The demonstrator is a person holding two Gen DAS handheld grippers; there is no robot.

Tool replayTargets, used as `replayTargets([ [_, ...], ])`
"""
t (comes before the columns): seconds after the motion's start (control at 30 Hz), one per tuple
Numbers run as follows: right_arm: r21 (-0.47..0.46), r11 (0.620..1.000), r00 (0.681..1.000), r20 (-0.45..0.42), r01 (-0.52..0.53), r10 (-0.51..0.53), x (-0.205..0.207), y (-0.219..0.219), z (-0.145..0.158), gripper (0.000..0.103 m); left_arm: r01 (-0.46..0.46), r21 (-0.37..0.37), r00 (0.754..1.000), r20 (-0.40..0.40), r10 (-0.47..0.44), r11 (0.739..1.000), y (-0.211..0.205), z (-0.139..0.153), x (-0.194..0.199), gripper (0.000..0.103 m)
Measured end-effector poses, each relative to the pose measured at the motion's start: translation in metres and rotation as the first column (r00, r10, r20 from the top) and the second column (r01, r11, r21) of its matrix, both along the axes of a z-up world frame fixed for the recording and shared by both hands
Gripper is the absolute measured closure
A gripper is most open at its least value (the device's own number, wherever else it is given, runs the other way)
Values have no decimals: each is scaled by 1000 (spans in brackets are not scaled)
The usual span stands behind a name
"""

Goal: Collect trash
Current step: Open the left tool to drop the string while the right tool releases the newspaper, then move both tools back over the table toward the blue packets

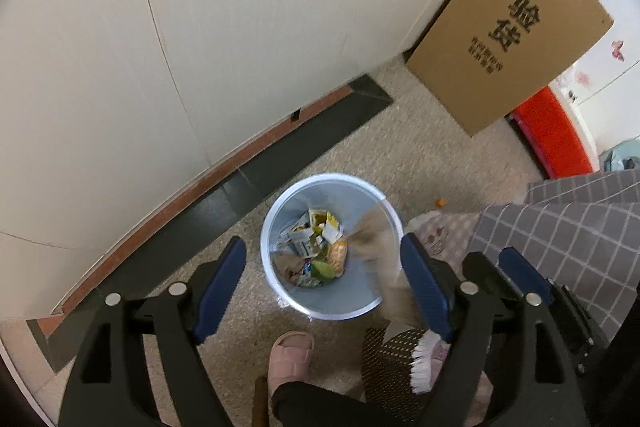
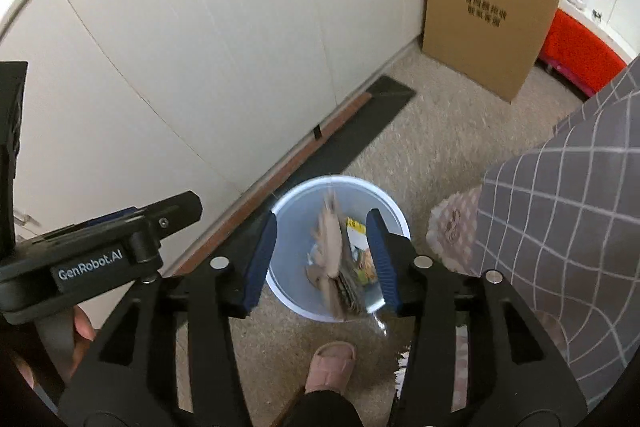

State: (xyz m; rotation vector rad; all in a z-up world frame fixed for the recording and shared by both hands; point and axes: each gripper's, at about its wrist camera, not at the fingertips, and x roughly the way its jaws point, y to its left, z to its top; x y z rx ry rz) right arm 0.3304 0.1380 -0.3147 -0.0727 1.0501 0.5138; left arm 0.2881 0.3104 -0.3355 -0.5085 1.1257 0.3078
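Observation:
A pale blue round trash bin (image 1: 280, 211) stands on the carpet and holds several wrappers and paper scraps (image 1: 316, 247). It also shows in the right wrist view (image 2: 296, 203). A blurred brown paper piece (image 1: 378, 239) is in the air over the bin's right rim; in the right wrist view the brown paper (image 2: 330, 251) hangs between my open jaws, touching neither finger. My left gripper (image 1: 322, 285) is open and empty above the bin. My right gripper (image 2: 322, 263) is open above the bin.
White cabinet doors (image 1: 240, 27) with a dark baseboard strip (image 1: 304, 143) stand behind the bin. A cardboard box (image 1: 508, 27) leans at the right. A grey checked cloth (image 1: 560, 227), a red stool (image 1: 552, 131), a pink slipper (image 1: 290, 355) and a white brush (image 1: 424, 359) are near.

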Motion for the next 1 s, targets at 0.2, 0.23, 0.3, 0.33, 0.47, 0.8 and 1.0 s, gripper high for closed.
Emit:
replayTargets([
  [0.2,12,999,997,52,52,-52,-12,-17,38,50,-8,16,999,52,7,1000,-9,33,-15,25],
  [0.23,22,998,996,65,61,-62,-14,-20,47,50,-11,20,998,65,10,1000,-11,41,-18,25],
  [0.3,49,996,993,89,74,-78,-20,-27,67,46,-20,31,996,87,17,999,-13,54,-24,25],
  [0.33,69,994,991,105,79,-86,-25,-32,81,45,-28,40,994,102,24,999,-15,63,-28,25],
  [0.47,137,988,978,186,68,-93,-44,-49,132,42,-30,53,983,180,20,998,-30,102,-40,25],
  [0.8,239,963,931,305,129,-200,-79,-161,226,39,78,116,916,385,-117,990,-131,210,-52,21],
  [1.0,185,945,891,324,269,-317,-86,-264,235,39,293,200,860,373,-349,935,-231,229,-31,21],
])
